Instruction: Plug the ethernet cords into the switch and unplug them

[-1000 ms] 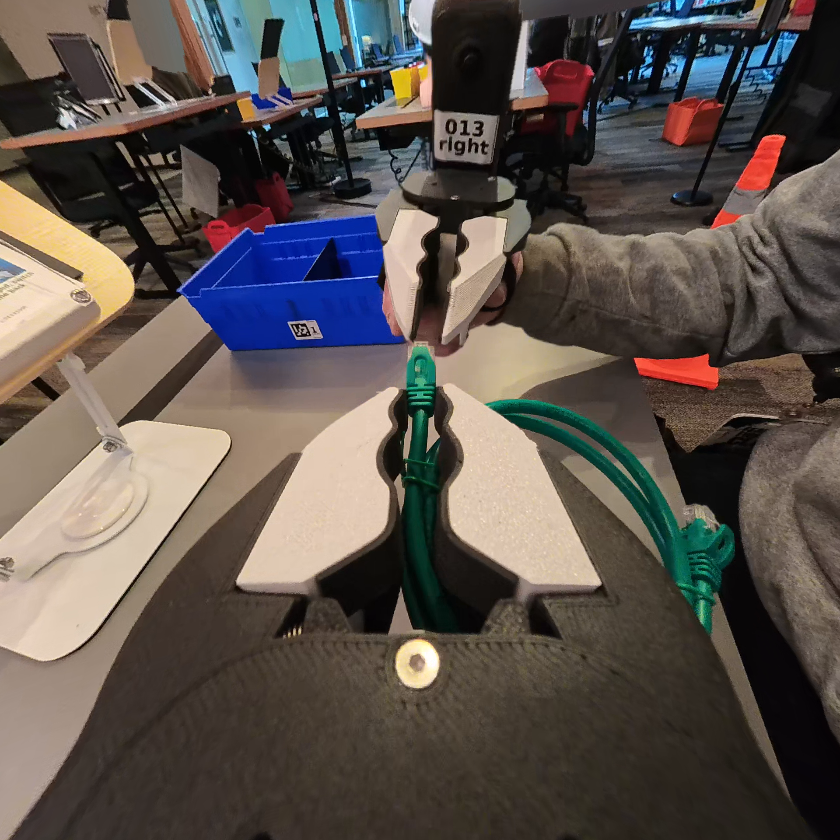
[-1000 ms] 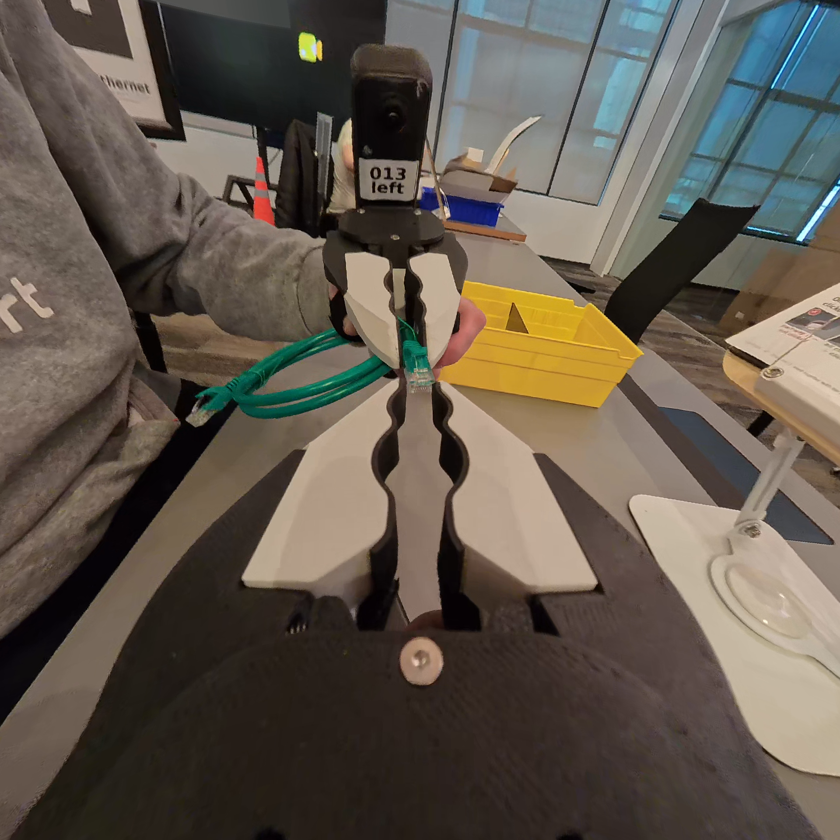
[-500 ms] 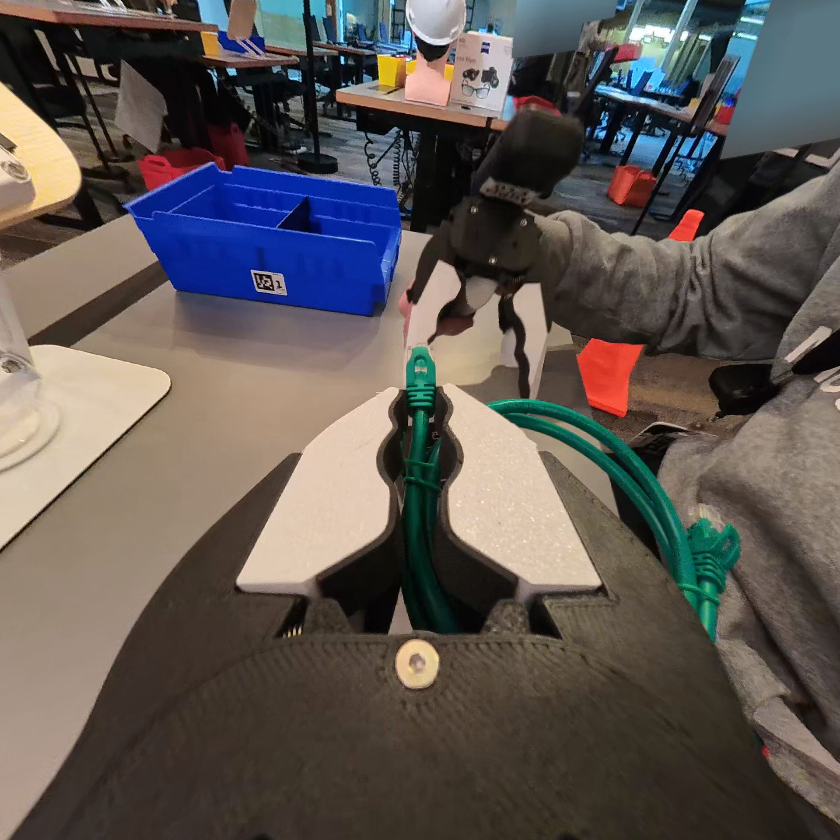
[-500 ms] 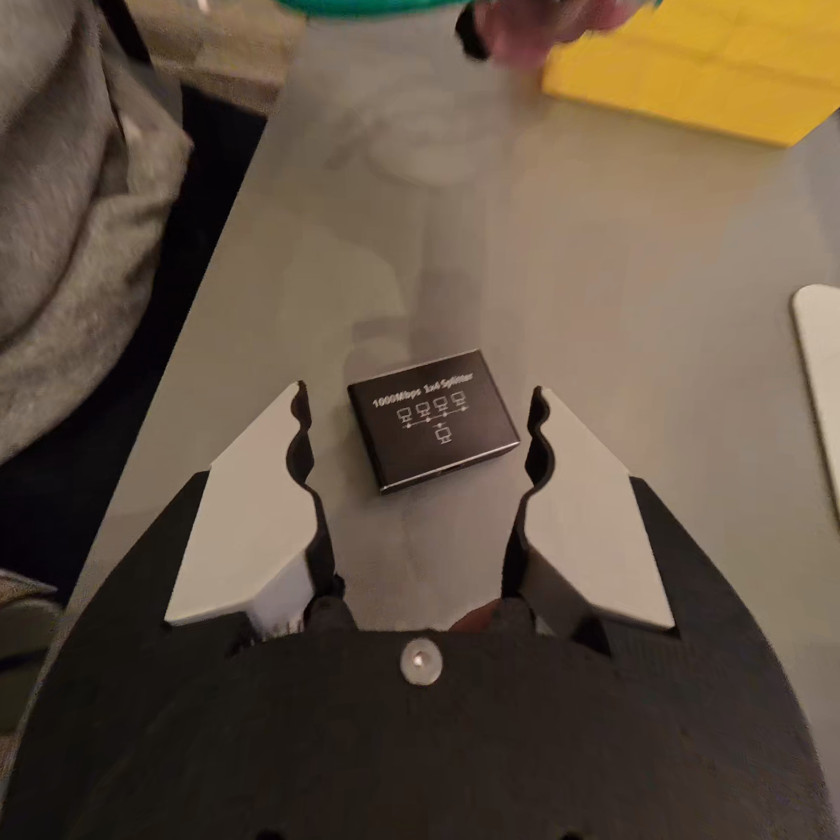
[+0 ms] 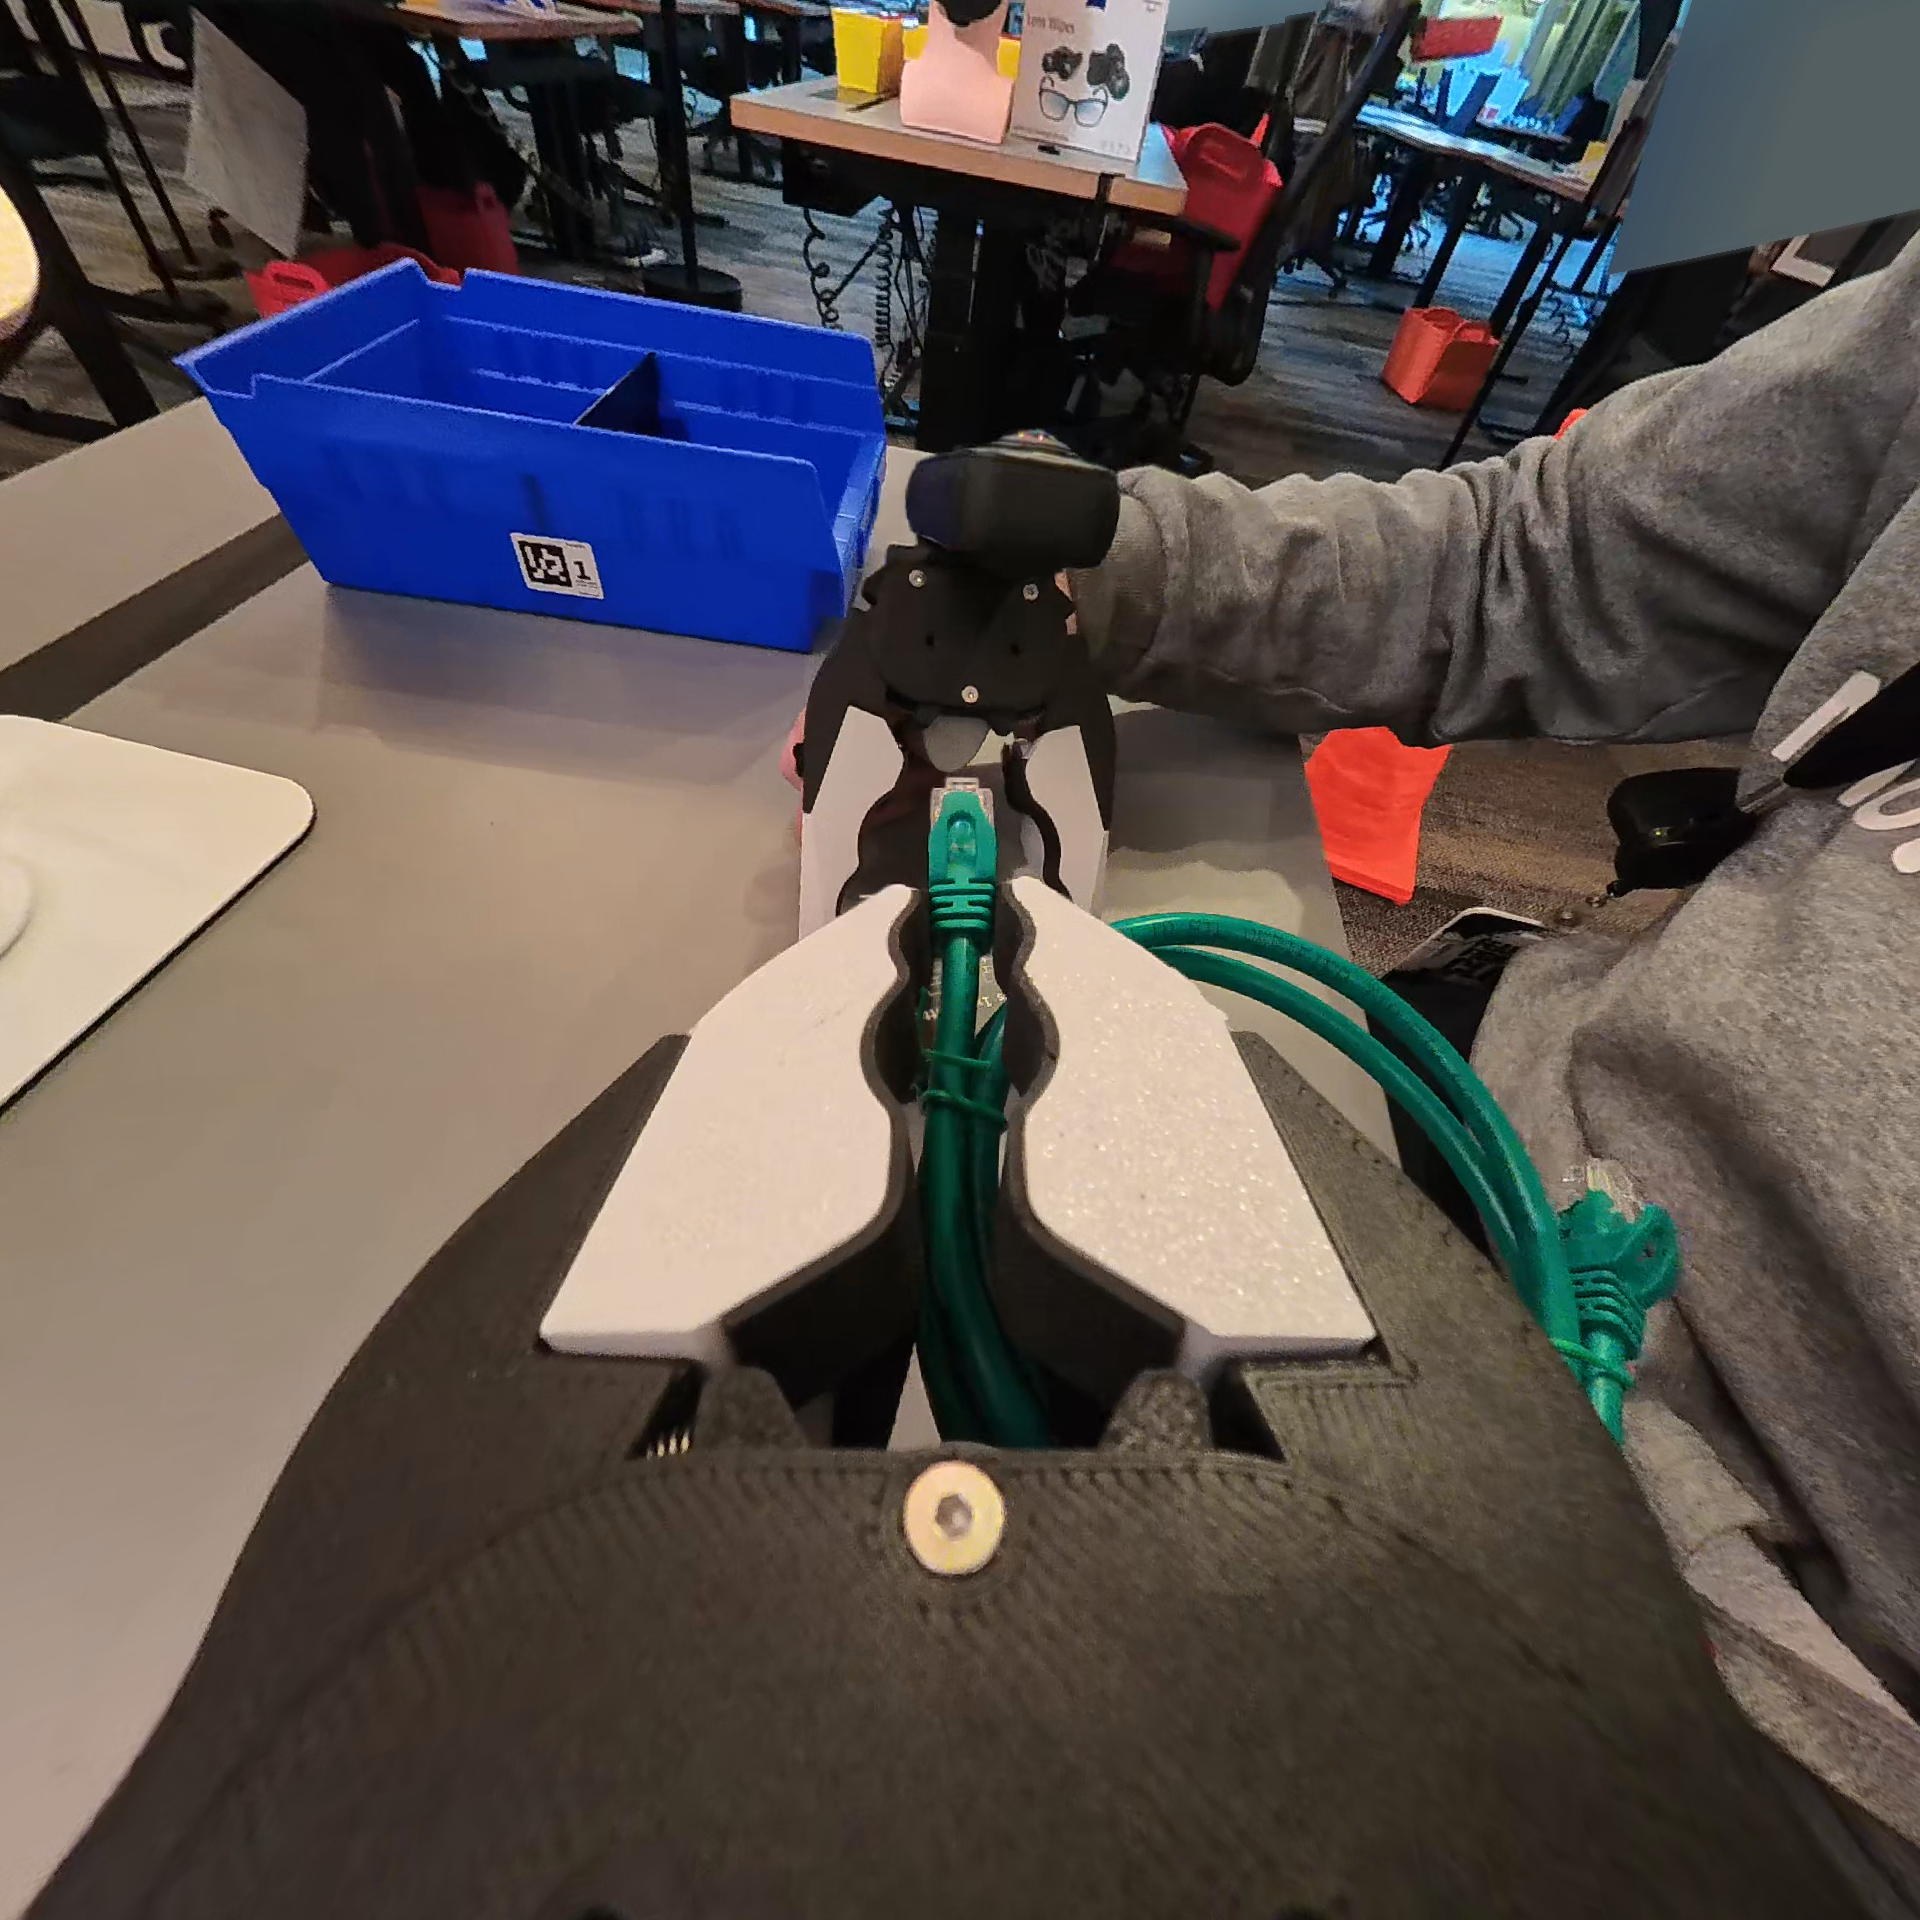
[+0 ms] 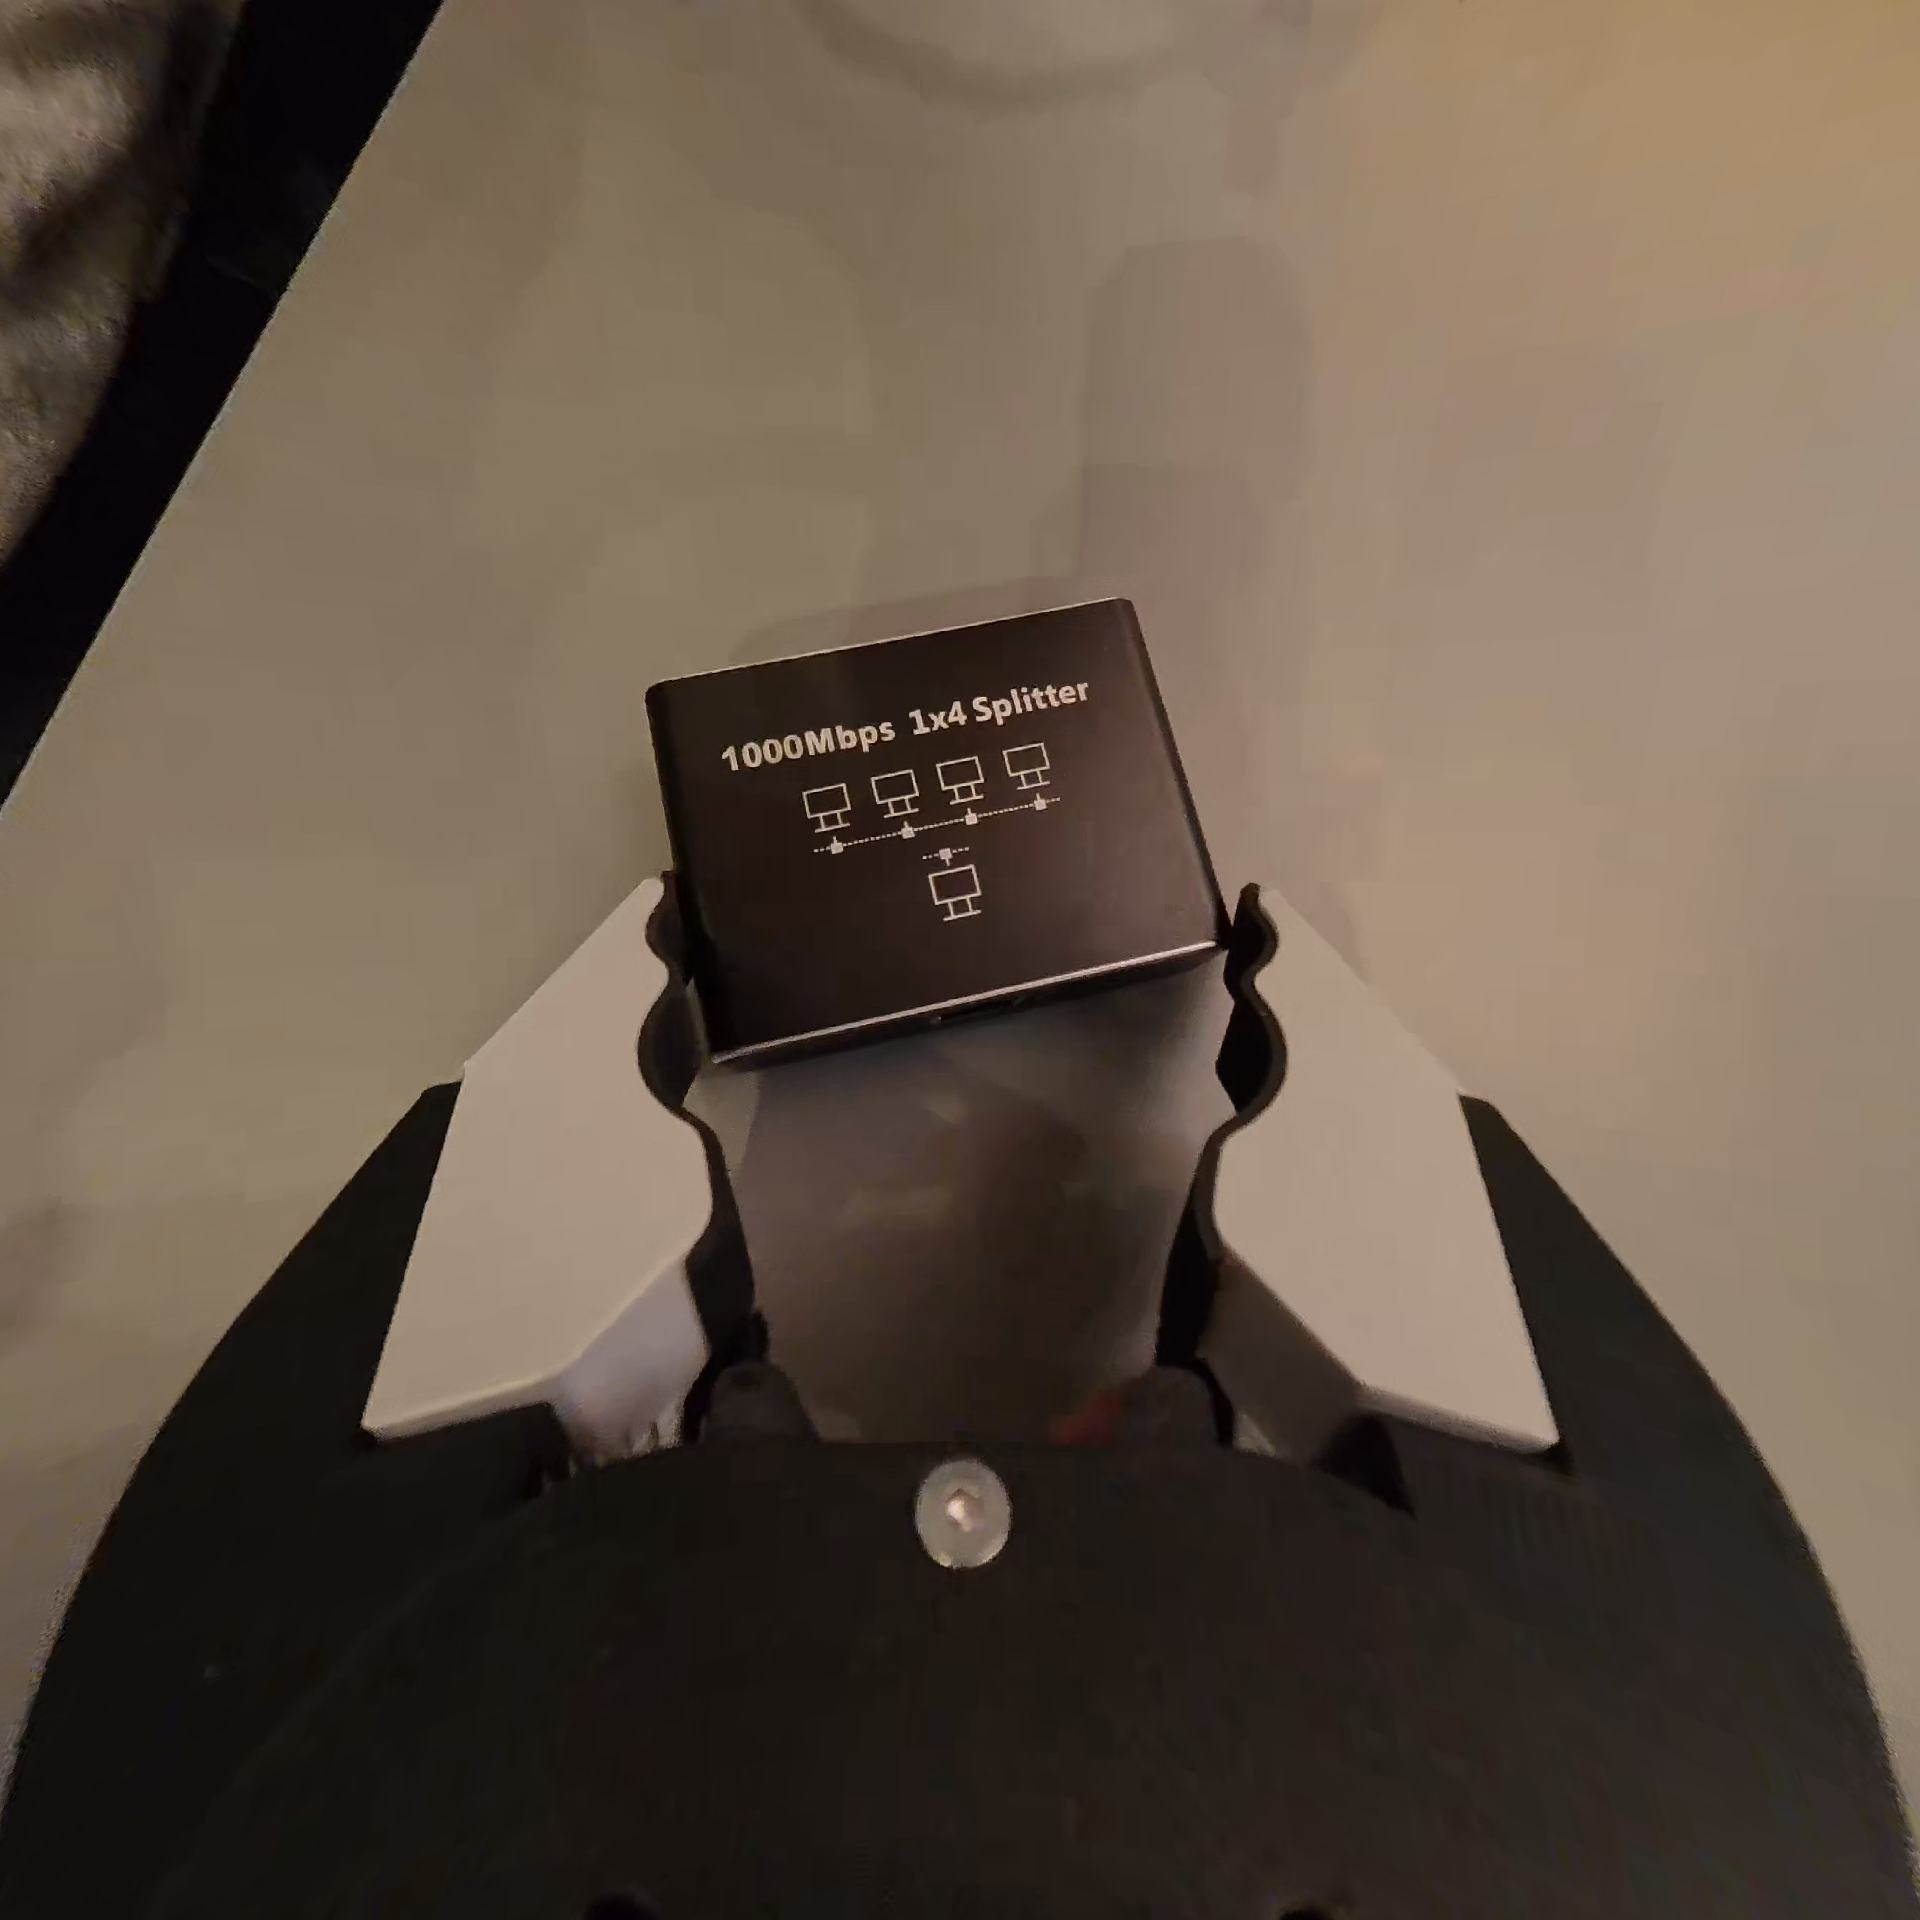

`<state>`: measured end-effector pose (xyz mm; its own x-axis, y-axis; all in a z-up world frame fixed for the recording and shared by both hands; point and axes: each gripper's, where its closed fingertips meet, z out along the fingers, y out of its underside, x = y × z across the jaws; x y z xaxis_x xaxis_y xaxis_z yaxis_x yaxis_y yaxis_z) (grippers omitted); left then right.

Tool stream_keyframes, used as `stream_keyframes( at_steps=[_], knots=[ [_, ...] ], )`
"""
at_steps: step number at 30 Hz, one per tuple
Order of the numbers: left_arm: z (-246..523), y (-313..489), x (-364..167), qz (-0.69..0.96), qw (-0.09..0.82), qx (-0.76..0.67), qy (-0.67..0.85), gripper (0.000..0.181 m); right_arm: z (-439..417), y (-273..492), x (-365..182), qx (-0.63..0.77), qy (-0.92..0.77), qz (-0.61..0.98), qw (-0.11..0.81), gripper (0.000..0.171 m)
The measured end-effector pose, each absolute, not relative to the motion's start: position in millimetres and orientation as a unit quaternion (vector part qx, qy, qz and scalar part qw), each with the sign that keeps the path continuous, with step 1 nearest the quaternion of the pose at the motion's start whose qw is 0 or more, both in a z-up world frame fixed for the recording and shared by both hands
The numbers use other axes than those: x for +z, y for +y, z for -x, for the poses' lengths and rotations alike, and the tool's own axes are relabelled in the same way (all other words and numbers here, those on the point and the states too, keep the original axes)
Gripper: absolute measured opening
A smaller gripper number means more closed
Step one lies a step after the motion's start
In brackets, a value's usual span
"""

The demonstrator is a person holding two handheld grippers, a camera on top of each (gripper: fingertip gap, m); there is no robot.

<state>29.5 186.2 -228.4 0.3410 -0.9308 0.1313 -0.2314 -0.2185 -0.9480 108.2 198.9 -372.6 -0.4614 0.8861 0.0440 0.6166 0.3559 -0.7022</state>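
My left gripper (image 5: 961, 914) is shut on a green ethernet cord (image 5: 961, 1164), held above the table. Its clear plug (image 5: 961, 831) sticks out past the fingertips. The rest of the cord loops to the right (image 5: 1351, 1018) and ends in a second plug (image 5: 1605, 1247). My right gripper (image 6: 956, 904) is open and points down at the table. Its jaws stand either side of the near end of a small black switch (image 6: 935, 831) lying flat. In the left wrist view the right gripper's black body (image 5: 966, 644) is just beyond the plug, and the switch is hidden.
A blue divided bin (image 5: 540, 488) stands at the far side of the grey table (image 5: 468, 883). A white stand base (image 5: 125, 862) lies at the left. A person's grey sleeve (image 5: 1455, 582) reaches in from the right, and the table edge runs below it. There is about 15 cm between the tips of the two grippers.
My right gripper has tipped downward, opened wide and come down over the switch, which now sits between its fingertips. My left gripper still holds the cord in about the same place.
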Motion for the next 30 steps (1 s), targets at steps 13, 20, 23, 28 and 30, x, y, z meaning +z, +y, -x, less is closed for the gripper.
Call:
stream_keyframes(
  at_steps=[13, 20, 23, 28, 30],
  knots=[
    [-24.3, 191.6, -250.6, 0.707, 0.446, -0.361, 0.414, 0.011, -102.3, 204.8, -348.9, 0.384, -0.730, 0.507, 0.249, 0.099],
    [-26.7, 189.1, -256.8, 0.709, 0.440, -0.357, 0.419, 0.011, -106.6, 198.6, -361.5, 0.341, -0.754, 0.508, 0.239, 0.099],
    [-27.9, 188.0, -258.3, 0.710, 0.438, -0.357, 0.421, 0.011, -105.4, 200.4, -368.5, 0.306, -0.767, 0.510, 0.240, 0.114],
    [-28.0, 186.6, -259.9, 0.711, 0.436, -0.351, 0.425, 0.011, -101.9, 196.2, -364.8, 0.211, -0.819, 0.487, 0.218, 0.116],
    [-28.1, 186.0, -260.2, 0.712, 0.435, -0.350, 0.427, 0.011, -96.9, 191.1, -366.4, 0.178, -0.841, 0.471, 0.198, 0.111]
  ],
)
